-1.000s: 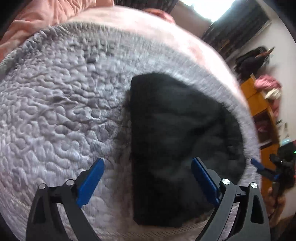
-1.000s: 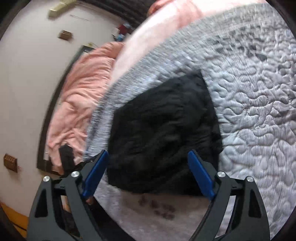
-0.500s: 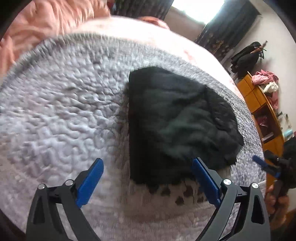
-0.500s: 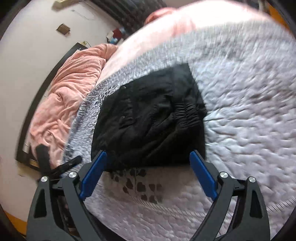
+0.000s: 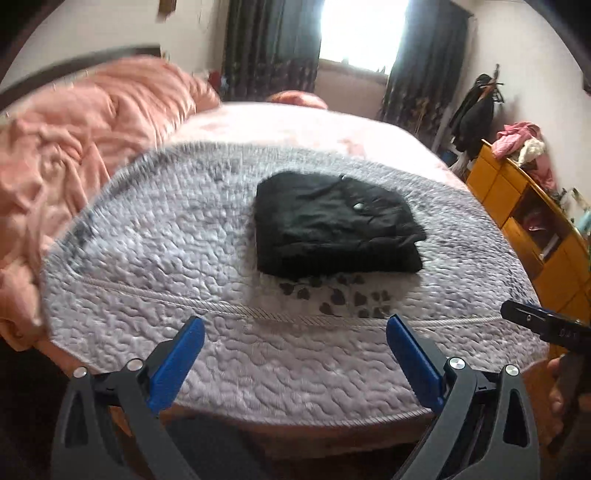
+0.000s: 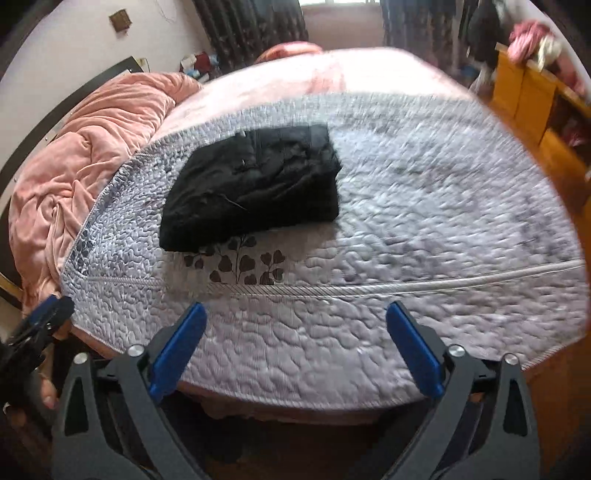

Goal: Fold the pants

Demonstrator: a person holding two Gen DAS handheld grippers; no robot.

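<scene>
- The black pants point(image 5: 334, 229), folded into a thick, roughly square bundle, lie just right of centre in the left wrist view and upper left of centre in the right wrist view point(image 6: 255, 188).
- They rest on a pale grey quilted bedspread point(image 5: 155, 258) with a pebbled stitch pattern, which covers the near part of the bed.
- A print of dark heart-shaped leaves point(image 6: 240, 264) shows on the quilt just below the bundle's near edge; a corded seam point(image 6: 406, 286) runs across the frame beneath it.
- The left hand-held gripper point(image 5: 295, 363) sits at the bottom of its own view with its blue-padded fingers point(image 5: 175, 363) spread wide, nothing between them, apart from the pants.
- The right hand-held gripper point(image 6: 295, 350) is likewise at the bottom of its view, its blue pads point(image 6: 413, 349) wide apart and empty, over the quilt's near edge.
- Each gripper appears in the other's view: the right one at the lower right edge point(image 5: 543, 325), the left one at the lower left edge point(image 6: 40, 323).
- A crumpled salmon-pink duvet point(image 5: 74, 147) is heaped at the left of the frame, beside the quilt.
- A pink sheet point(image 5: 295, 125) covers the far part of the bed, above the quilt.
- A yellow wooden cabinet point(image 5: 517, 199) stands at the right edge, with pink clothes point(image 5: 517, 136) piled on top.
- A bright window point(image 5: 364, 33) between dark curtains point(image 5: 269, 44) fills the top centre.
</scene>
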